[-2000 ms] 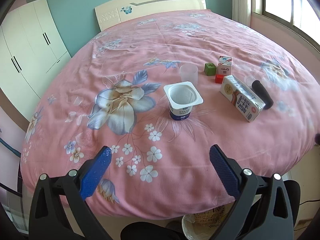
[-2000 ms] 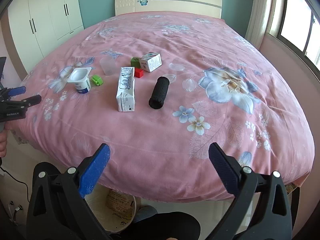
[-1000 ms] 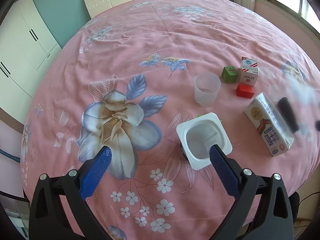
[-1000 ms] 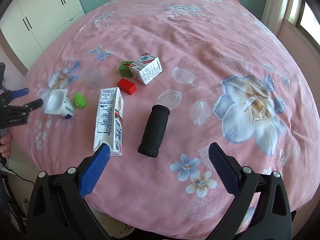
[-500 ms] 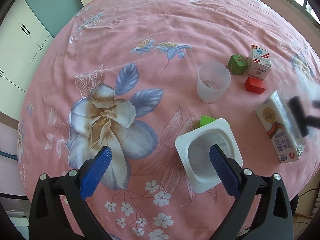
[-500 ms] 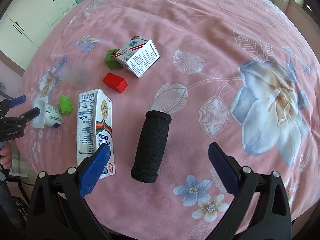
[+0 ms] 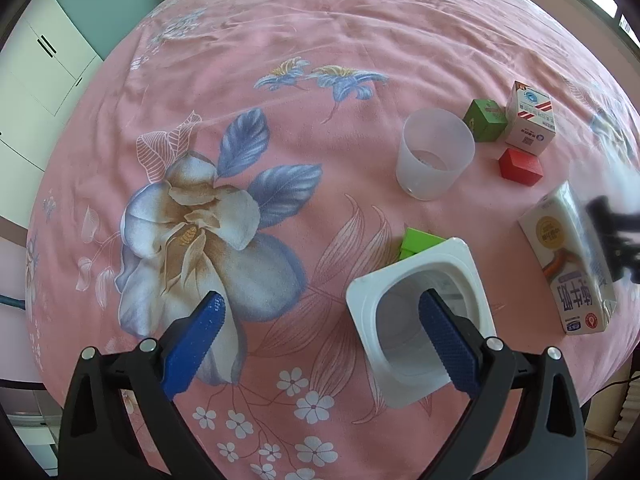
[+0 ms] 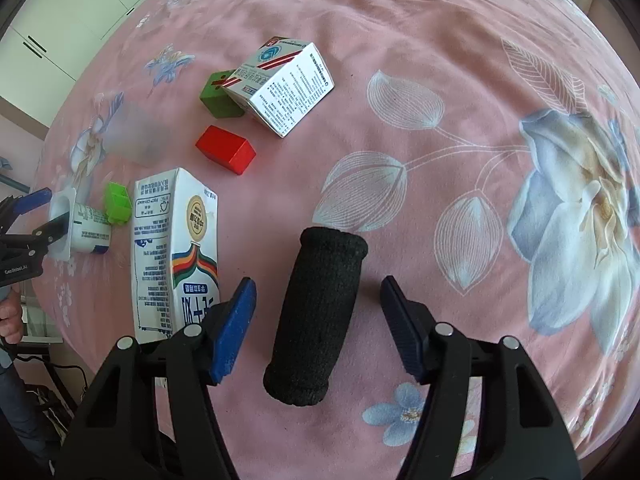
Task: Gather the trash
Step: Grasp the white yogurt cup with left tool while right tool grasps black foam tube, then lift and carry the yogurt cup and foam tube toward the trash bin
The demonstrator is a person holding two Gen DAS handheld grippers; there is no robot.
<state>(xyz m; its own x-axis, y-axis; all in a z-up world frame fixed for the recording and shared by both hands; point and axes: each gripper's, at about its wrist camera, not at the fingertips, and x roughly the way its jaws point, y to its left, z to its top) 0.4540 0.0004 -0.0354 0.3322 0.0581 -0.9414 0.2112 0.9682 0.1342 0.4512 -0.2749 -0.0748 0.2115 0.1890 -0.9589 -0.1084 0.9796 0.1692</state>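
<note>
A white yogurt cup stands open side up on the pink bedspread. My left gripper is open above it: the right finger dips into the cup's mouth and the left finger hangs far out over the flower print. A black foam roll lies on the bed between the blue pads of my right gripper. Its jaws are closing, with a gap still visible on both sides of the roll. A milk carton lies flat just left of the roll.
A translucent cup, green cube, small white box and red block sit beyond the yogurt cup. A green toy piece touches its far side. The bed edge is close below both grippers. White wardrobes stand at the left.
Both grippers have come down closer to the bed. The right jaws have narrowed around the black roll. The left gripper's right finger now reaches into the yogurt cup.
</note>
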